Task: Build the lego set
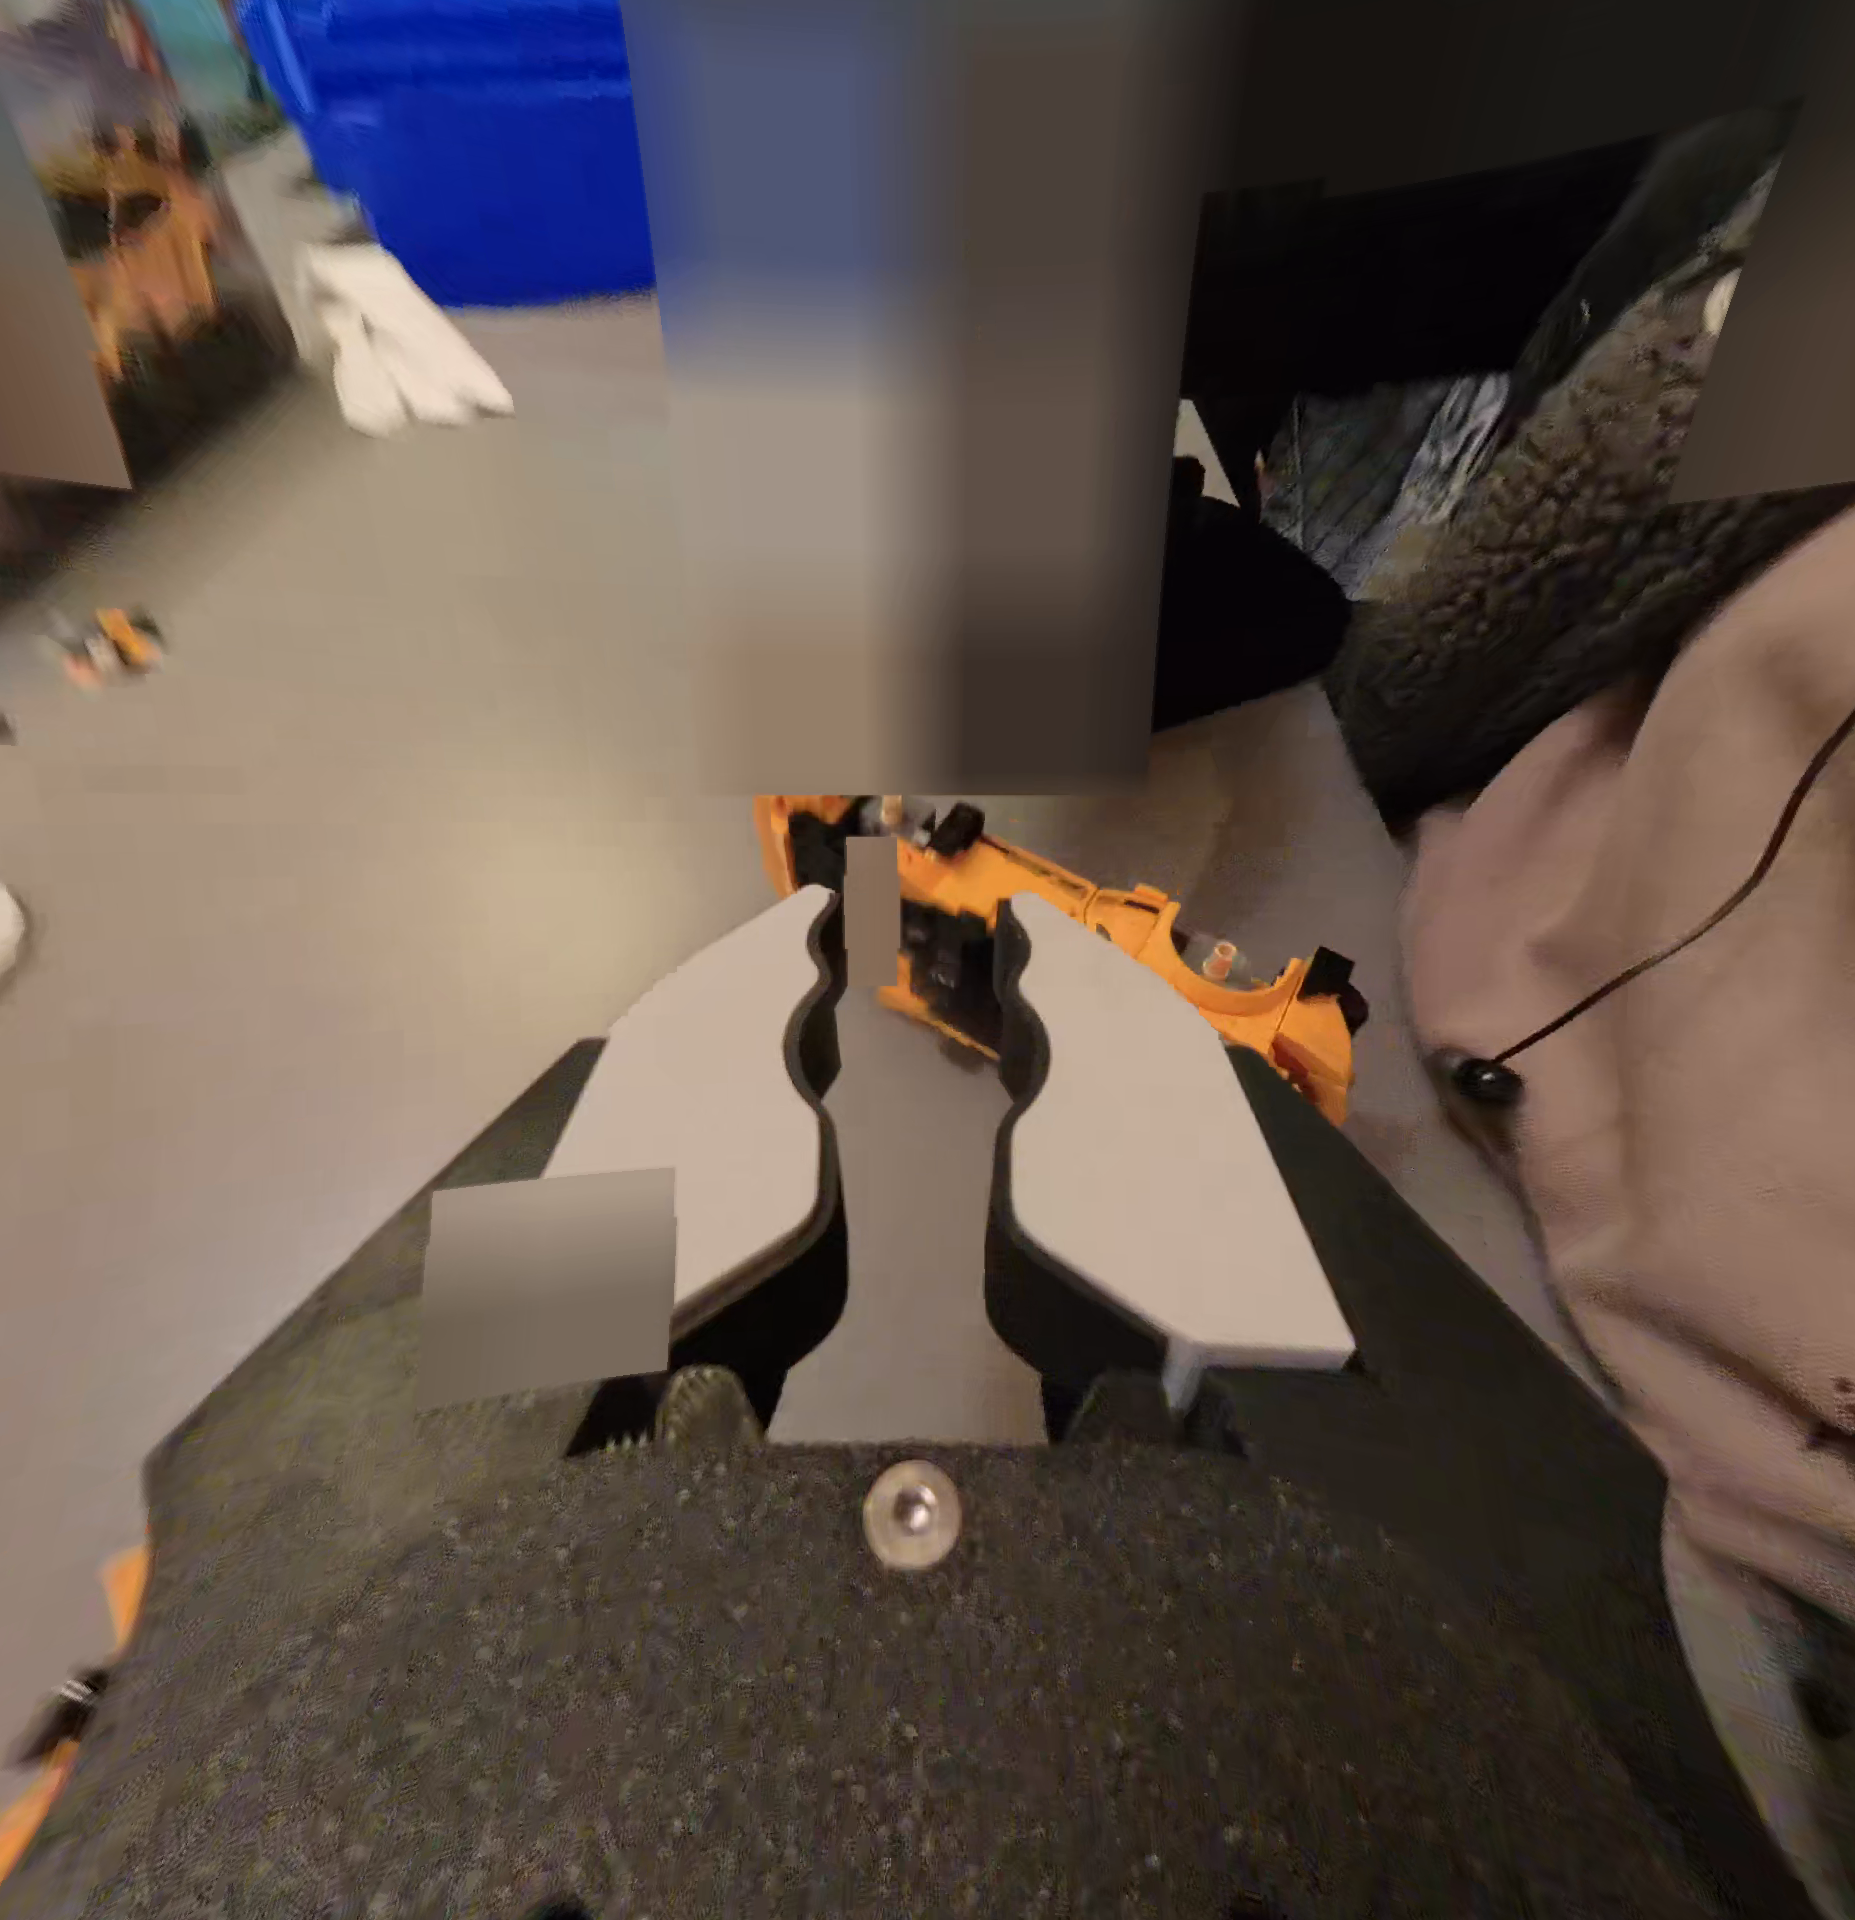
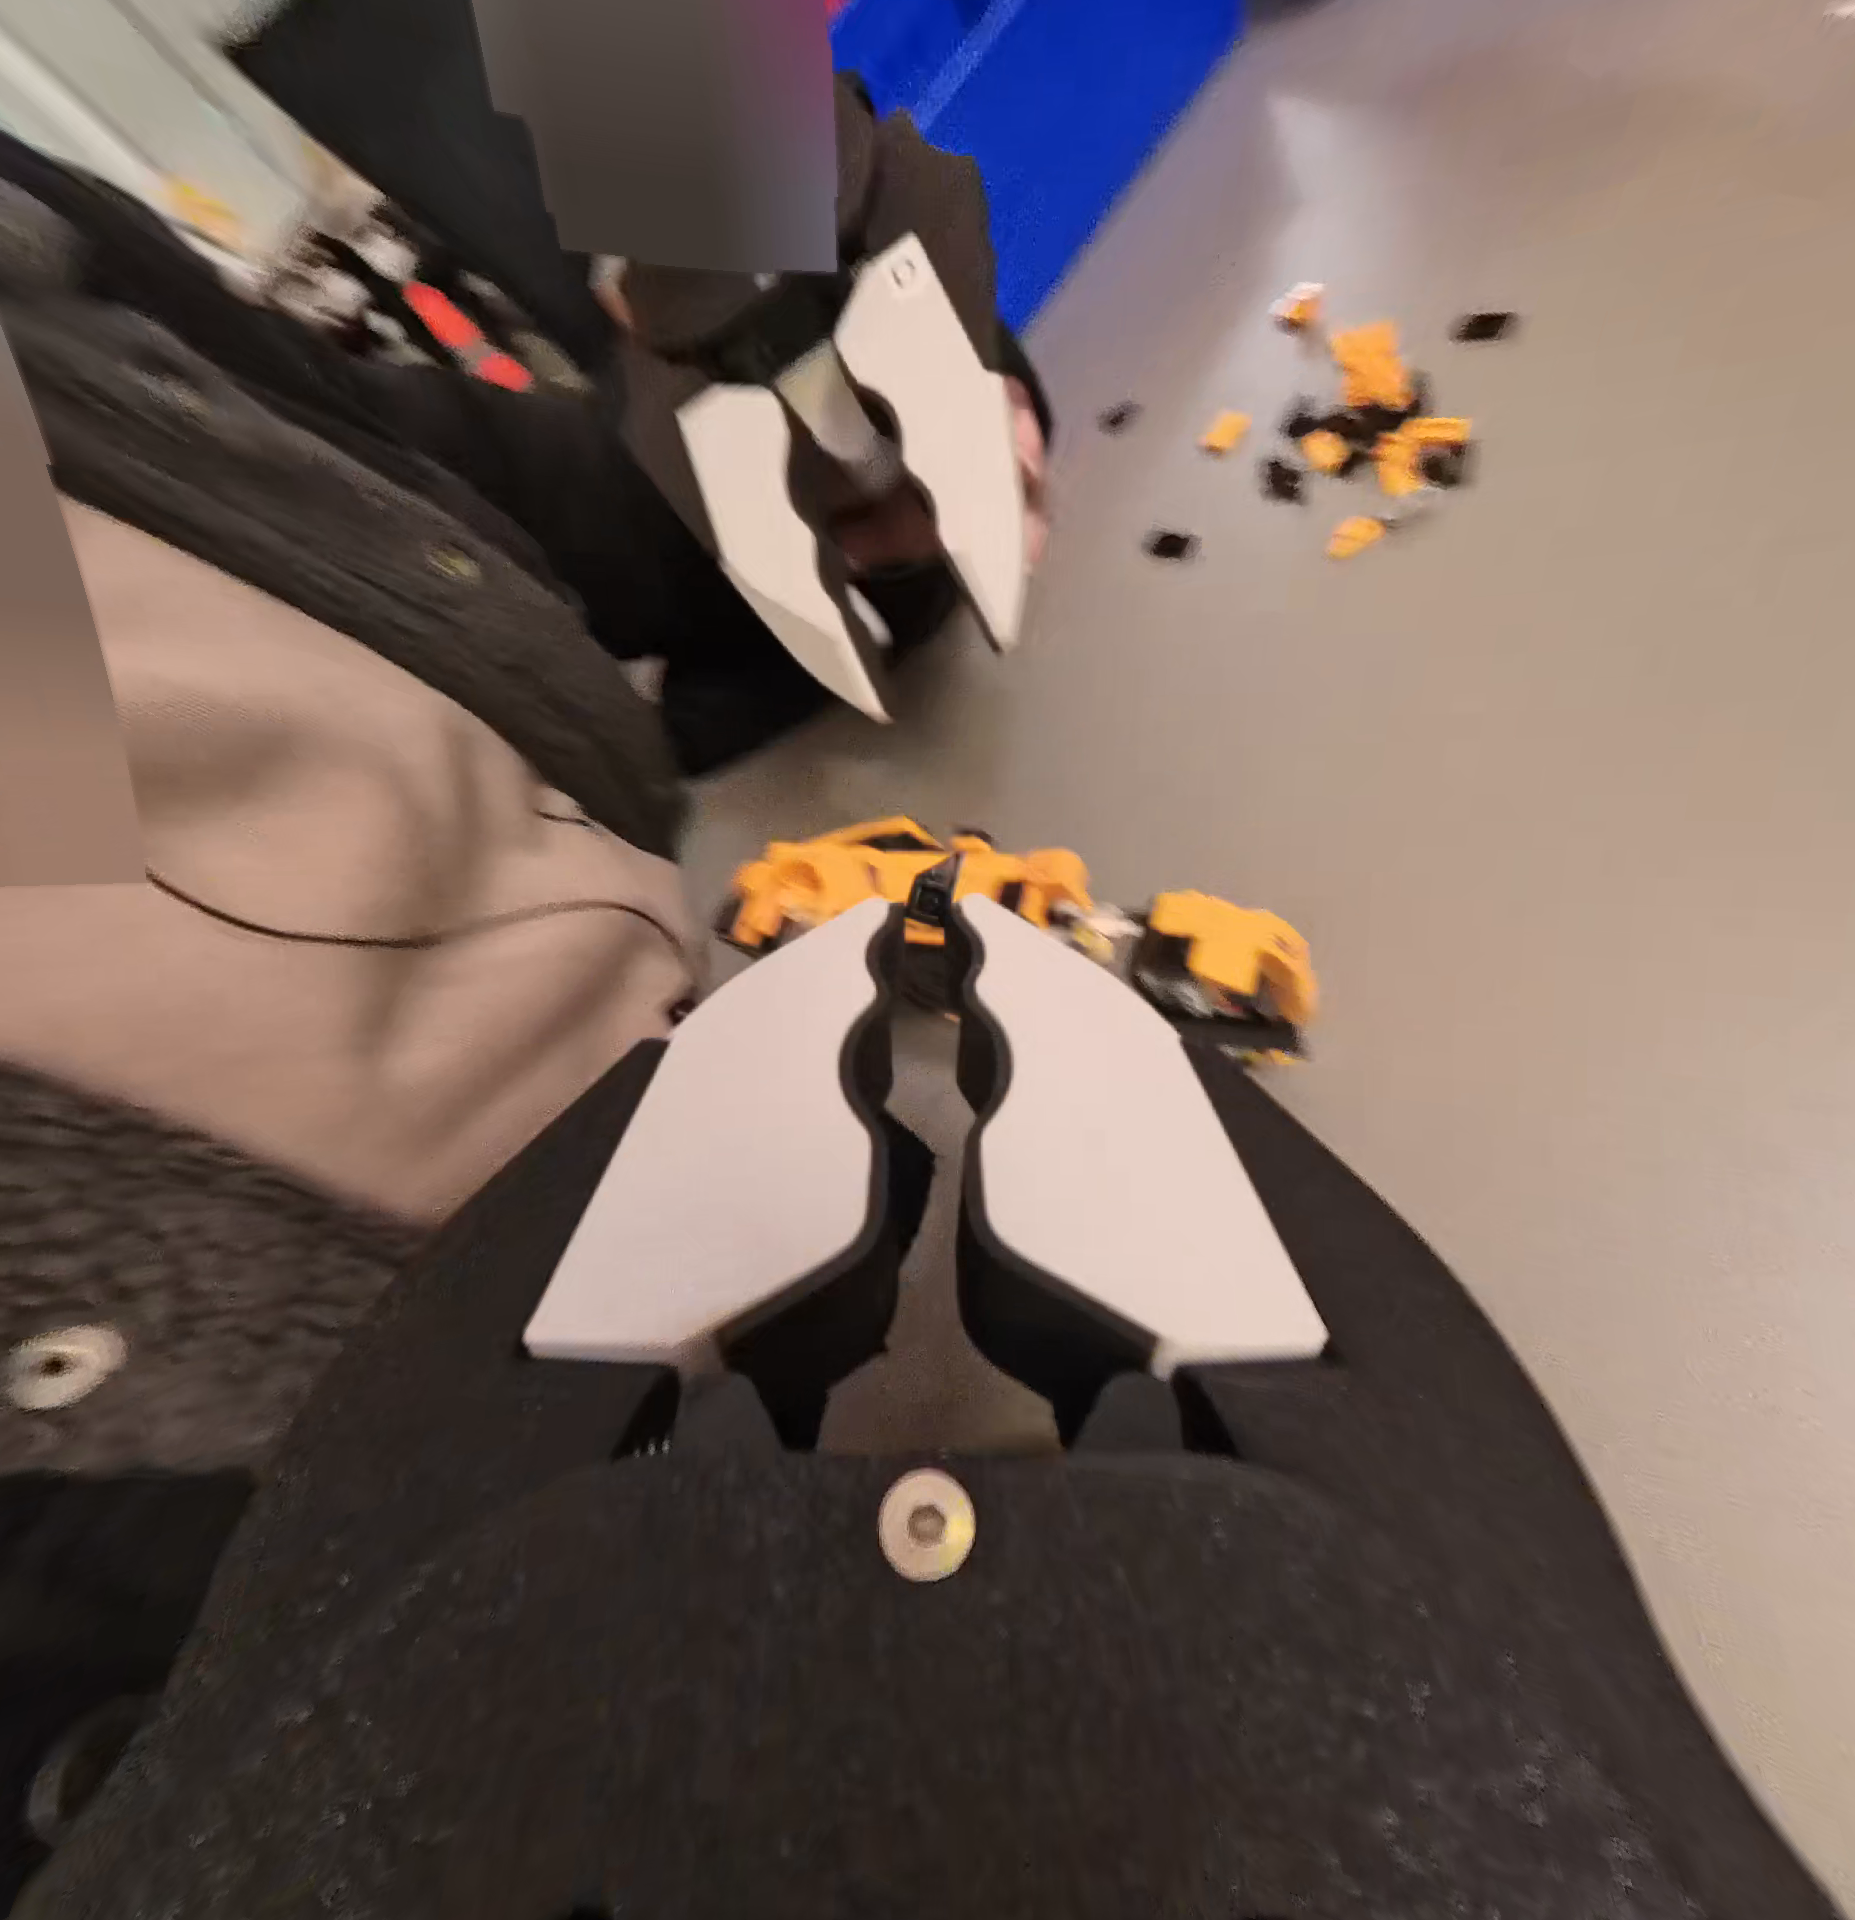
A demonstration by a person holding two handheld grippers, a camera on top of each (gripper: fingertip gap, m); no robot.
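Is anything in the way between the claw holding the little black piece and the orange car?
Nothing visible. The right gripper pinches the black piece, and only bare floor lies before the orange car.

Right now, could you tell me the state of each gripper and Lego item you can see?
left gripper: open, empty, above the floor.
right gripper: shut on small black piece.
orange car body: partly built, on the floor.
orange section: separate, lying beside the body.
loose pieces: scattered, unused.

Soft indoor light — motion-blurred, warped edges.
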